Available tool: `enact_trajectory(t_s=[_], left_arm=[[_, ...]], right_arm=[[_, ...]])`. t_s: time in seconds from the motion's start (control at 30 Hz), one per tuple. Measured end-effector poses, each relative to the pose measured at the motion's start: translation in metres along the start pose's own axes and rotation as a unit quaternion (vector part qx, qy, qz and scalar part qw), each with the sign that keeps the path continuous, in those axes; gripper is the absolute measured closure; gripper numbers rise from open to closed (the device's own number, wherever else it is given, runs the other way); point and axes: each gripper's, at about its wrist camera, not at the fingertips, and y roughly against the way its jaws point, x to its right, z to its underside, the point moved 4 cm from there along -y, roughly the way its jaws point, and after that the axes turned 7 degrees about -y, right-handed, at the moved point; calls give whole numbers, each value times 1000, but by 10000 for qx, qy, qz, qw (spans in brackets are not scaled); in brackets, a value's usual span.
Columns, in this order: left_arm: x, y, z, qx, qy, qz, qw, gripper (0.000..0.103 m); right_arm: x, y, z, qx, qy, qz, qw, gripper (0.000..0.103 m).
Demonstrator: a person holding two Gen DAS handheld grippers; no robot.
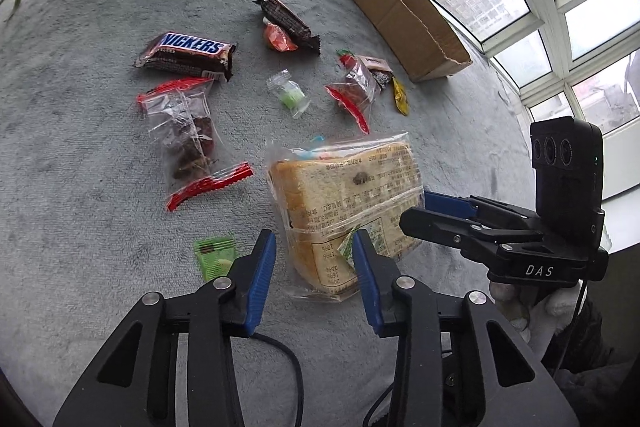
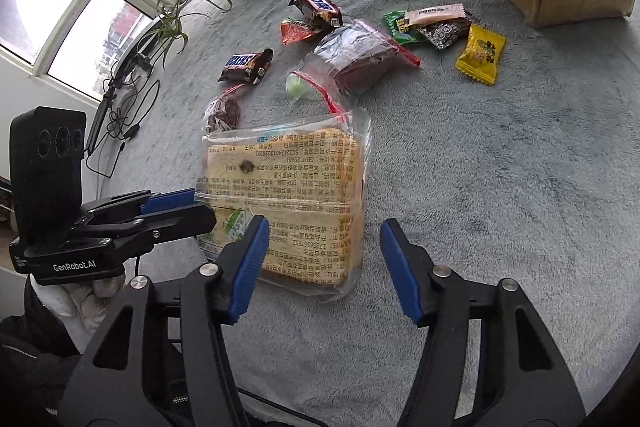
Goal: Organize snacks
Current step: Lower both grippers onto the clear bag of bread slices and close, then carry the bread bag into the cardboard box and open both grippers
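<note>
The bread point(image 1: 344, 203), sliced and sealed in a clear printed bag, lies flat on the grey blanket point(image 1: 80, 187) nearest the person, with both grippers closing in on it, so I judge it the first snack to go. The left gripper point(image 1: 316, 263) hovers at its near corner, fingers spread with nothing between them, the right finger point(image 1: 366, 275) over the bag's edge; whether it touches I cannot tell. The right gripper point(image 2: 324, 263) comes from the other side, fingers wide apart and empty, its left finger point(image 2: 250, 263) over the bag's near edge. Beyond lie the smaller snacks, scattered loose: a Snickers point(image 1: 188, 55), red-sealed pouches point(image 1: 188, 139), a green candy point(image 1: 290, 95), a yellow packet point(image 2: 480, 55). The cardboard box point(image 1: 400, 11) sits open at the far edge, well apart, likely the destination.
</note>
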Motion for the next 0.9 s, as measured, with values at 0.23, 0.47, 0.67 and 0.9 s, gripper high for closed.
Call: enact_trajectory(t_s=[0.23,0.47,0.67,0.9], left_arm=[[8,-4,-4,-22,-224,-141,9996,67],[27,11,-21,266,-572,-313,9975,68],[50,22,-59,622,-916,-283,9935,68],[86,13,-117,993,-1401,-253,9848,68]], right_arm=[[-12,3,2,24,220,148,9996,50],[-20,34,-10,436,320,199,9983,50],[-13,73,-39,959,311,316,9944,50],[9,118,-85,1541,263,601,9859,50]])
